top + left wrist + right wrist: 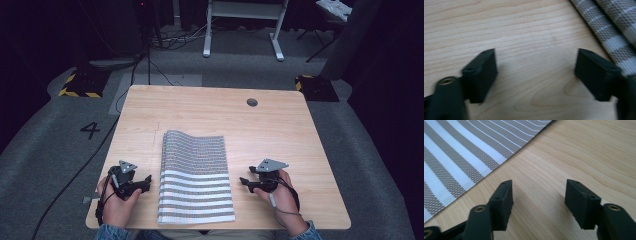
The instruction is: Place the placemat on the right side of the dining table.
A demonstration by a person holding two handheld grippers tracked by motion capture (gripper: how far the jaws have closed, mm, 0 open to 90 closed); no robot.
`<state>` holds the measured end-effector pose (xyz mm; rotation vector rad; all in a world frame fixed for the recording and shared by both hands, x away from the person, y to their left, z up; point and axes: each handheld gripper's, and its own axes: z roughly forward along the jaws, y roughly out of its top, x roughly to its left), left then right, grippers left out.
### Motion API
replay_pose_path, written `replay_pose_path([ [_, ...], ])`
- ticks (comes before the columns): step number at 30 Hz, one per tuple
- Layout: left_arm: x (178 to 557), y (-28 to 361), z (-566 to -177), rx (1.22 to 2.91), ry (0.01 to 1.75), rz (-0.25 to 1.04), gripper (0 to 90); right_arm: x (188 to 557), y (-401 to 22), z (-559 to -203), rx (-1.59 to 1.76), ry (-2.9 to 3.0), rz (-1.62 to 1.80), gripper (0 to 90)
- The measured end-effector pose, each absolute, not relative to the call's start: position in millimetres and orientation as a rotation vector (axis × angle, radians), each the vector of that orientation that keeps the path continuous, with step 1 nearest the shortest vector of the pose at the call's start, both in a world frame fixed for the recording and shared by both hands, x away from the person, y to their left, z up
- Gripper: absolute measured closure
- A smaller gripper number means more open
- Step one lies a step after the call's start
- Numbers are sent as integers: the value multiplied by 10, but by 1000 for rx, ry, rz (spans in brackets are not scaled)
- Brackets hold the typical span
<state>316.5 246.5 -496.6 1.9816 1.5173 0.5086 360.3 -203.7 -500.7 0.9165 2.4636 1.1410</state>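
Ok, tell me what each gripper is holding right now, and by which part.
Nothing is held. The left gripper and right gripper both stand open over bare table, either side of the striped cloth.

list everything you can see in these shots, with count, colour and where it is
striped cloth: one, grey and white, folded, lying in the middle of the table's near half between the two grippers
table: one, light wood, centre of the high view, with a round hole near its far right corner
floor marking 4: one, black, on the grey floor left of the table
hazard-striped blocks: two, black and yellow, on the floor beyond the table's far corners
white frame: one, standing on the floor behind the table
cables: several, black, trailing over the floor at far left
left gripper: one, black, left of the cloth, jaws apart over bare wood
right gripper: one, black, right of the cloth, jaws apart over bare wood
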Motion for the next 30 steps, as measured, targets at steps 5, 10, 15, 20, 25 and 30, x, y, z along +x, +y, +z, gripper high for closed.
replay_pose_path([
  [5,3053,2494,-4991,2030,1415,498,219,3596,-1943,-4843,861,2479,1187,445],
  [10,2993,2606,-5033,2049,1297,469,207,3576,-1727,-4649,800,2542,1239,449],
  [15,2992,2628,-5031,2080,1272,458,149,3578,-1467,-4487,746,2566,1236,450],
  [20,3008,2648,-5032,2084,1262,453,146,3612,-977,-4320,698,2598,1241,432],
  [25,3022,2654,-5037,2080,1271,455,145,3634,-672,-4276,640,2624,1237,415],
  [30,3028,2653,-5032,2080,1279,462,142,3619,-334,-4248,584,2662,1231,377],
])
